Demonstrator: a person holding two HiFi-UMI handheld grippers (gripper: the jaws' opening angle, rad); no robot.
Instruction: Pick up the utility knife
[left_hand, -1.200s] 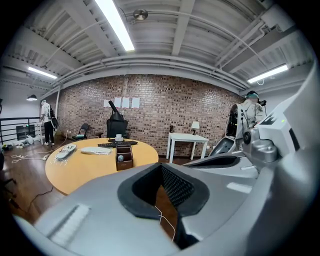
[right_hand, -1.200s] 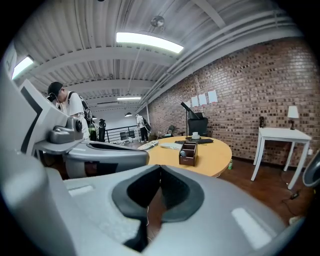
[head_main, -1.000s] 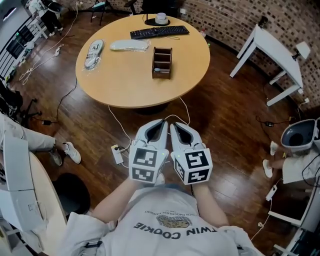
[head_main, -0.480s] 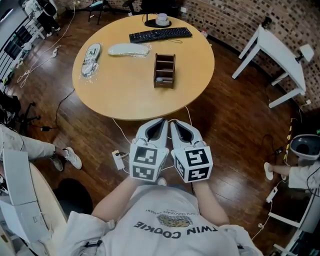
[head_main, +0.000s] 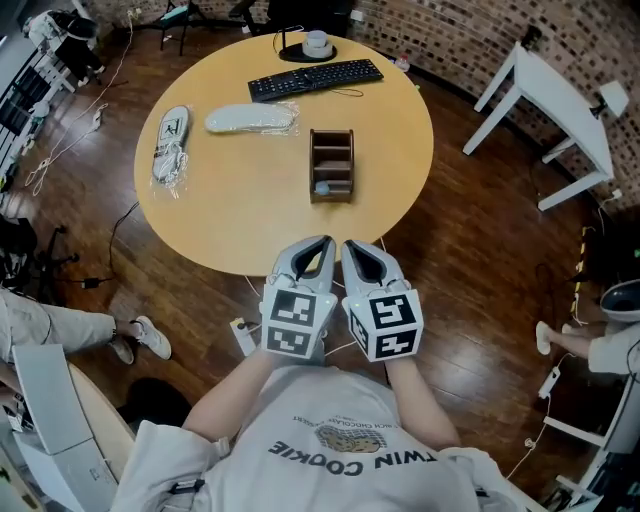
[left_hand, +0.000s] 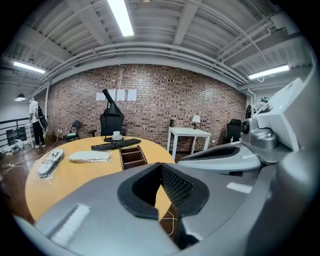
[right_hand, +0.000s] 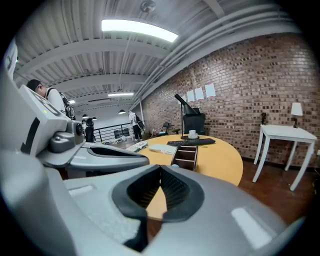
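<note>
Bottom center of the head view, the left gripper and right gripper sat side by side, both pressed together on nothing. Honestly couldn't spot the utility knife anywhere on the round table above them.

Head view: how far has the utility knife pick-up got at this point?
Done: nothing yet; the left gripper and right gripper are shut and empty, side by side at the round table's near edge. In hand: nothing held. Left: locate the knife, possibly the small object in the wooden organizer, too small to identify, then open and grasp it.
</note>
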